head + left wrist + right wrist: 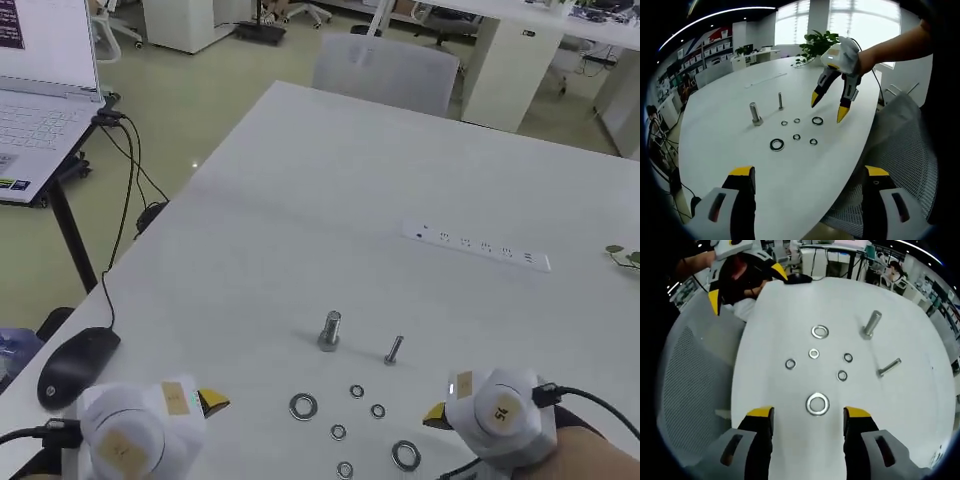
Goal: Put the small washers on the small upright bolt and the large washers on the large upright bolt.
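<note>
— Spotted a large washer (817,404) where?
— Flat on the desk (790,305), just ahead of the right claw (808,412), spread and empty; much farther from the left claw (808,172), likewise spread

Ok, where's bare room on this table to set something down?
Bare: the stretch between the bolts and the power strip, and left of the large bolt toward the mouse. Crowded: the near edge, washers between left gripper and right gripper.

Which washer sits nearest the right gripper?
The large washer just ahead of the right gripper, in line with the gap between its open jaws. The other large washer and the small washers lie farther out.
</note>
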